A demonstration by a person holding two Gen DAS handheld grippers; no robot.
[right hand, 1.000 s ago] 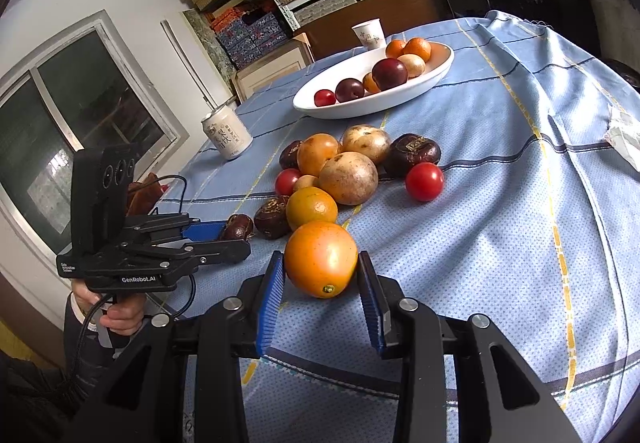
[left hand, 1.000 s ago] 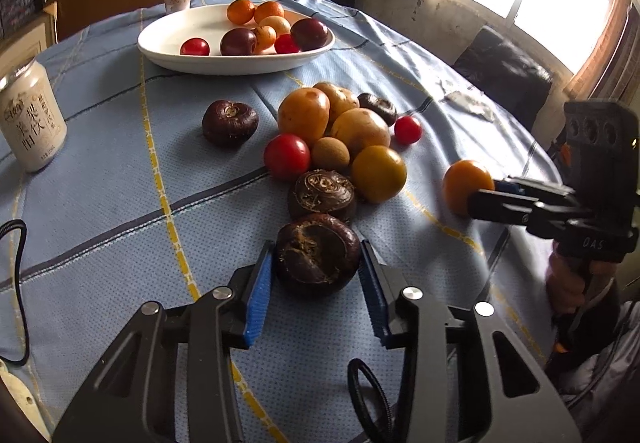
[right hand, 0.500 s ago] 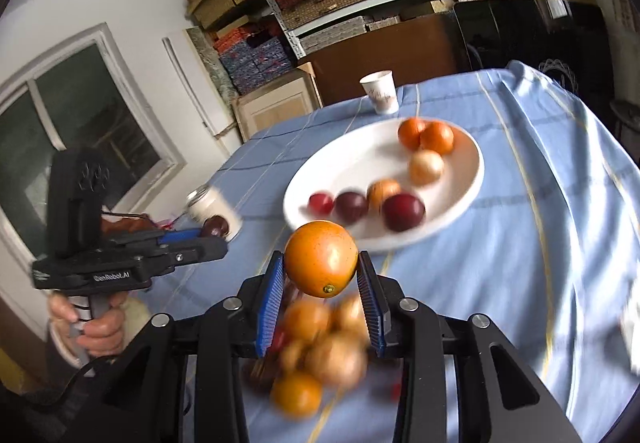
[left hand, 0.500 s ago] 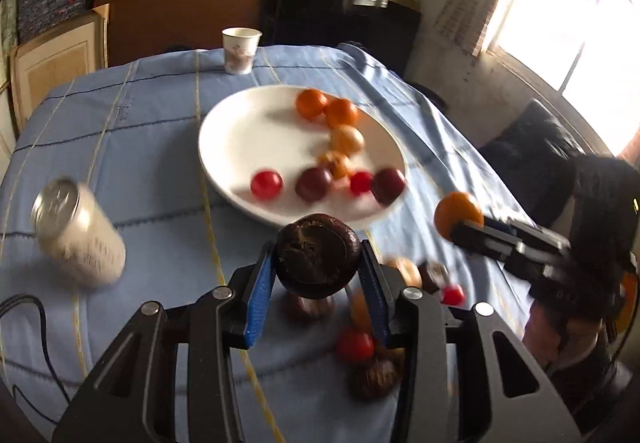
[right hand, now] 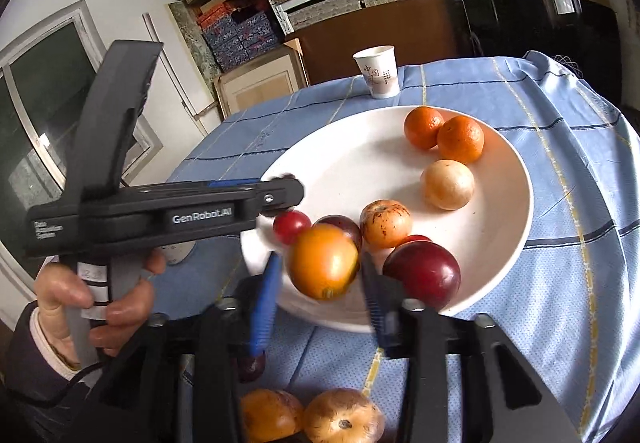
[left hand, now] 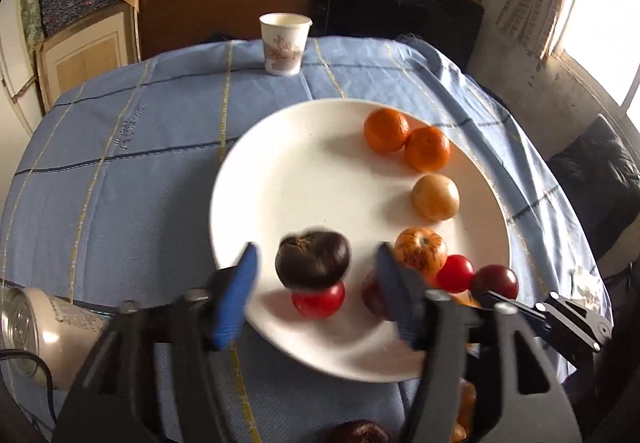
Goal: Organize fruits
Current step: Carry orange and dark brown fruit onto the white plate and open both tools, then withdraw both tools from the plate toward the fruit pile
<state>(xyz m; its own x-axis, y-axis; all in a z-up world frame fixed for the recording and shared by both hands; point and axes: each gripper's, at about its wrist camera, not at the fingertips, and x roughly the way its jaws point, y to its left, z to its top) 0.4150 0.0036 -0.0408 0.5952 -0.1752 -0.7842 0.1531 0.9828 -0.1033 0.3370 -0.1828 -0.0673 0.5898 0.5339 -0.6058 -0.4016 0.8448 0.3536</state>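
Blue checked tablecloth (left hand: 120,179) carries our white oval plate (left hand: 288,183) and floral paper cup (left hand: 282,43). Over the plate, both our tools are opening: left gripper (left hand: 316,295) around a dark brown wrinkled fruit (left hand: 313,259), right gripper (right hand: 320,295) around an orange round fruit (right hand: 323,259), neither pressed. "GenRobot.AI" marks the left one.

Round table (left hand: 120,171) under pale blue tablecloth (right hand: 568,283) with yellow and dark stripes. Directly on cloth: white oval plate (left hand: 288,179) at centre, loaded with fruit; paper cup (left hand: 283,43) upright at far edge, well apart from plate; drink can (left hand: 36,327) at left near edge, just beside plate rim. In right wrist view, loose fruit on cloth near edge: orange-yellow fruit (right hand: 270,417), tan round fruit (right hand: 344,419) touching it, small dark fruit (right hand: 252,365) beyond.
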